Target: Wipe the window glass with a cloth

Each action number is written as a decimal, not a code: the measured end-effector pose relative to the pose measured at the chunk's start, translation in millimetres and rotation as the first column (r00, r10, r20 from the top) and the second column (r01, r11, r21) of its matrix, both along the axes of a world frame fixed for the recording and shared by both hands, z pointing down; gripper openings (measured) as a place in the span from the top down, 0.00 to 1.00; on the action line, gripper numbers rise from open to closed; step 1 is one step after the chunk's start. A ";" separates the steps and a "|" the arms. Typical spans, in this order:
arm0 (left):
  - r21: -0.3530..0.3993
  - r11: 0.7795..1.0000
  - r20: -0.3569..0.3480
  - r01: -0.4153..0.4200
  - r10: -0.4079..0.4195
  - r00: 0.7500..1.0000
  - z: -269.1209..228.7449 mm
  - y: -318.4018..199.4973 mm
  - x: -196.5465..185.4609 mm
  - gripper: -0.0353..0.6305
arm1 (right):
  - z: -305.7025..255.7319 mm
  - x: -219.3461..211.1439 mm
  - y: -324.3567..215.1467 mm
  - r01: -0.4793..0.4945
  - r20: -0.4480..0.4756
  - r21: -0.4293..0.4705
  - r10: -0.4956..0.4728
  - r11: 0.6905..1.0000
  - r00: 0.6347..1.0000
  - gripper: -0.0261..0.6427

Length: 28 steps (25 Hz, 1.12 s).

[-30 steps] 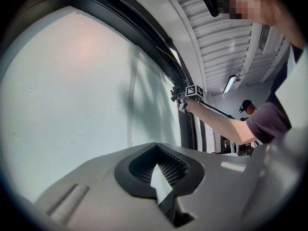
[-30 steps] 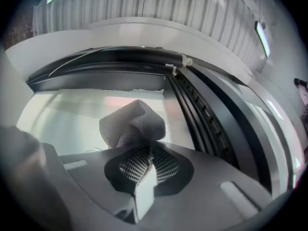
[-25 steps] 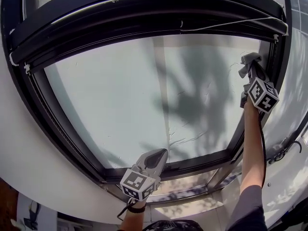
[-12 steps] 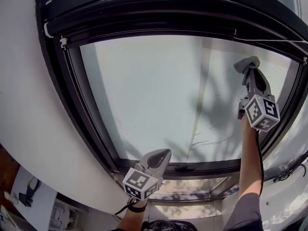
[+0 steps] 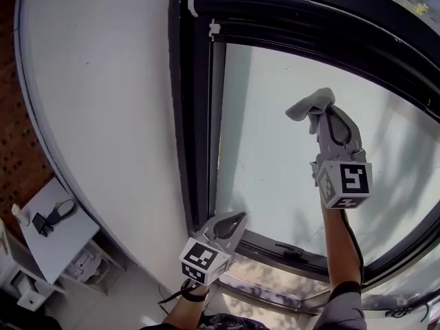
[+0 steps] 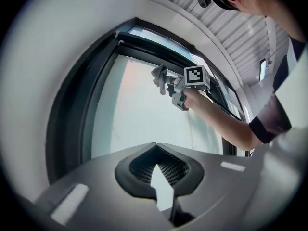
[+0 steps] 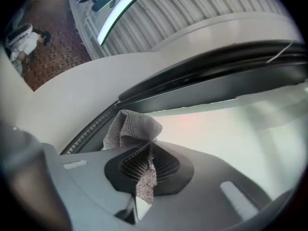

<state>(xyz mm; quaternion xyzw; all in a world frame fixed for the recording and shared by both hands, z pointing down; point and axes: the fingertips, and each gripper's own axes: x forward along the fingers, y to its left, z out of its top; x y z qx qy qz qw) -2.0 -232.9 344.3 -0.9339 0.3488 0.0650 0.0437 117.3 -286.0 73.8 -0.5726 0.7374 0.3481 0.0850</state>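
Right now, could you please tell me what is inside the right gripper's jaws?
A grey woven cloth is pinched in the right gripper, its bunched end sticking out toward the pale window glass. The part clamped between the pads is covered.

Right tool [image 5: 322,114] high, left tool [image 5: 232,220] low.
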 end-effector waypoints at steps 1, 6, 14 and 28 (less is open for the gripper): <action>-0.002 1.000 -0.004 0.031 -0.031 1.000 0.7 -1.7 -13.9 0.96 | 4.2 -27.5 -11.1 0.046 -0.017 -0.011 -0.046 0.999 0.999 0.94; -0.010 0.986 -0.020 0.167 -0.167 0.986 2.9 -8.6 -77.6 0.96 | 23.9 -131.0 -60.0 0.225 -0.001 -0.097 -0.226 0.969 0.974 0.94; -0.026 0.961 -0.026 0.276 -0.277 0.960 8.4 -11.1 -136.4 0.96 | 51.4 -199.1 -99.0 0.322 0.099 -0.211 -0.308 0.923 0.946 0.94; -0.024 0.996 -0.002 0.084 -0.084 0.996 8.5 -18.7 -72.4 0.96 | 37.6 -108.3 -56.3 0.263 0.159 -0.164 -0.238 0.951 0.958 0.94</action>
